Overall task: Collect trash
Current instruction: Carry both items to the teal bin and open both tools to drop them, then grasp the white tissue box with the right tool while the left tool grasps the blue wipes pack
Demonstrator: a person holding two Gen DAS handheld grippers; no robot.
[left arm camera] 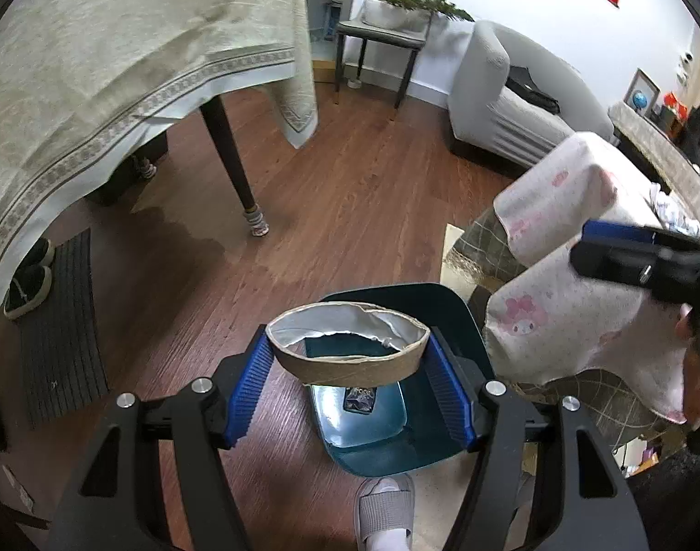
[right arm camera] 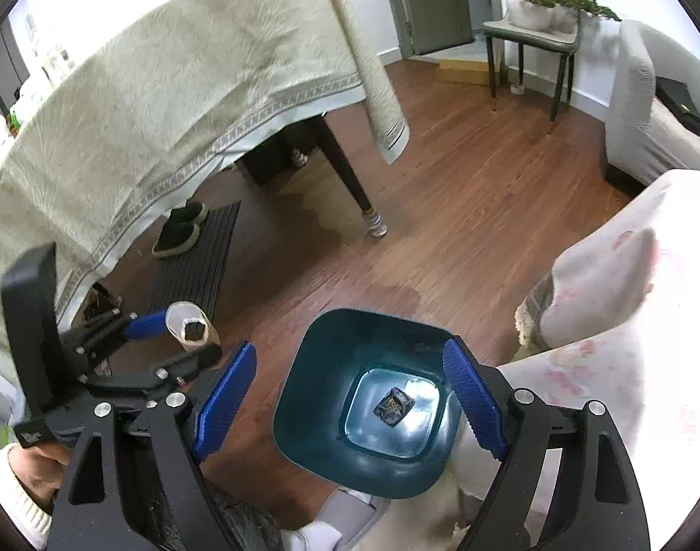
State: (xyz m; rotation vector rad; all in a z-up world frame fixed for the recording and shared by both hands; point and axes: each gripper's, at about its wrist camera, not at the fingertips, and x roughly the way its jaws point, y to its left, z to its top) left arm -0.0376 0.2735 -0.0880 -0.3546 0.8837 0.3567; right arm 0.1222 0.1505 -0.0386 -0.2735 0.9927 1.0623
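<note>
Both hands tilt steeply down over the wooden floor [right arm camera: 441,193]. Below them stands a dark teal trash bin [right arm camera: 304,367], with one small dark crumpled wrapper [right arm camera: 392,406] lying on its bottom. Left hand-held gripper [left arm camera: 347,360], about half open, squeezes a foil-lined cardboard tube ring [left arm camera: 347,349] between its blue pads above the bin. Right hand-held gripper [right arm camera: 350,402] stands wide, jaws apart and empty.

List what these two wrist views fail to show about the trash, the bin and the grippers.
- Dark wrapper in the bin: too small to identify, right view; partly hidden by the cardboard ring in the left view.
- Bin's near rim: hidden behind the left gripper, left view.
- Right gripper: only a blurred side shows at the left view's right edge.
</note>
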